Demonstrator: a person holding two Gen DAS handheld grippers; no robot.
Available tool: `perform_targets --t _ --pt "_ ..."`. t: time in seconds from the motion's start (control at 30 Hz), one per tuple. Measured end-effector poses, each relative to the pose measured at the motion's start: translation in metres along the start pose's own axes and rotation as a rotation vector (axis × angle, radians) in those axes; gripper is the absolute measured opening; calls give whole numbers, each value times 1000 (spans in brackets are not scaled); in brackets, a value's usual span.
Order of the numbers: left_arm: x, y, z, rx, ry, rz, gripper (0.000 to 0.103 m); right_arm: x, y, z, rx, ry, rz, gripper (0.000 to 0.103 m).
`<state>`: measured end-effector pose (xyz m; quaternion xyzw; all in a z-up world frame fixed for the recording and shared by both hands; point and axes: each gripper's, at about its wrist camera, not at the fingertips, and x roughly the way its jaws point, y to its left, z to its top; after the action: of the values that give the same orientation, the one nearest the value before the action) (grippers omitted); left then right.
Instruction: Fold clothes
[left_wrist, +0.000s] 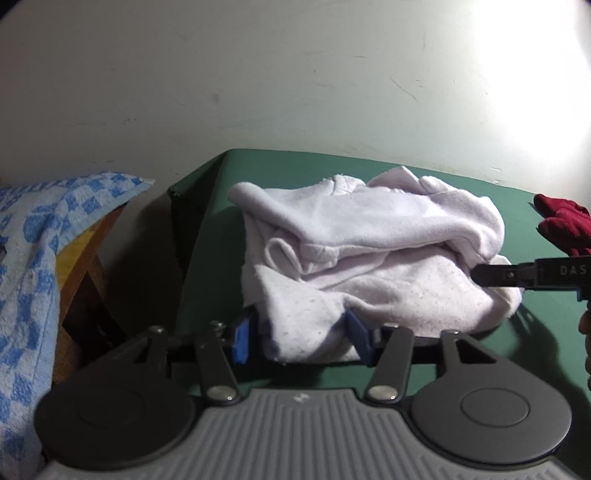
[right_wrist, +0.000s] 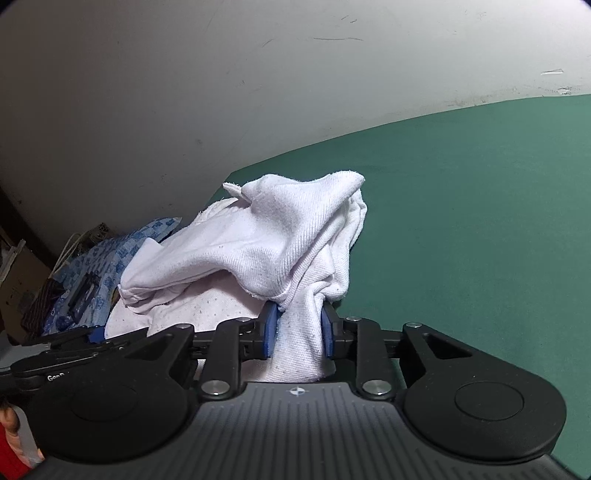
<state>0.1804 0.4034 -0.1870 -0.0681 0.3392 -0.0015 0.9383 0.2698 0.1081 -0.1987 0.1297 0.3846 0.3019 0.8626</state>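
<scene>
A white garment (left_wrist: 362, 243) lies bunched in a rough folded heap on the green table cover (left_wrist: 406, 166). My left gripper (left_wrist: 301, 338) has its blue pads closed on the garment's near edge. The right gripper's black finger (left_wrist: 502, 275) reaches into the heap from the right. In the right wrist view, my right gripper (right_wrist: 297, 334) is shut on a twisted bunch of the white garment (right_wrist: 266, 240), which rises in front of it over the green cover (right_wrist: 480, 221). The left gripper's body (right_wrist: 74, 343) shows at the lower left.
A dark red cloth (left_wrist: 561, 221) lies at the table's right edge. A blue-and-white checked cloth (left_wrist: 33, 258) hangs over wooden furniture (left_wrist: 96, 254) left of the table. A white wall stands behind. Clutter and a cardboard box (right_wrist: 22, 273) sit at far left.
</scene>
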Motion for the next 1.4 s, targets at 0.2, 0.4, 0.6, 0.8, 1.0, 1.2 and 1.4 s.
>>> perform_targets --t 0.2,0.4,0.6,0.8,1.0,1.2,1.4 --pt "-49 -2 -17 33 -47 49 48 -52 6 -16 -55 -71 -57 31" --pt "-46 -39 2 85 -99 15 44 -43 18 -29 -34 -27 -14 21" --pt "-13 -33 -2 64 1 19 44 -32 9 -36 120 29 -28 14" --pt "-71 -53 -32 158 -26 114 56 -104 39 -73 -91 -45 -90 28" --pt "-140 -129 -89 152 -2 33 79 -180 26 -141 -136 -7 -161 37" --pt "-152 -236 -135 191 97 2 91 -232 3 -179 -134 64 -160 41" --pt "-154 -335 -149 194 140 126 99 -290 -25 -192 -232 54 -180 56"
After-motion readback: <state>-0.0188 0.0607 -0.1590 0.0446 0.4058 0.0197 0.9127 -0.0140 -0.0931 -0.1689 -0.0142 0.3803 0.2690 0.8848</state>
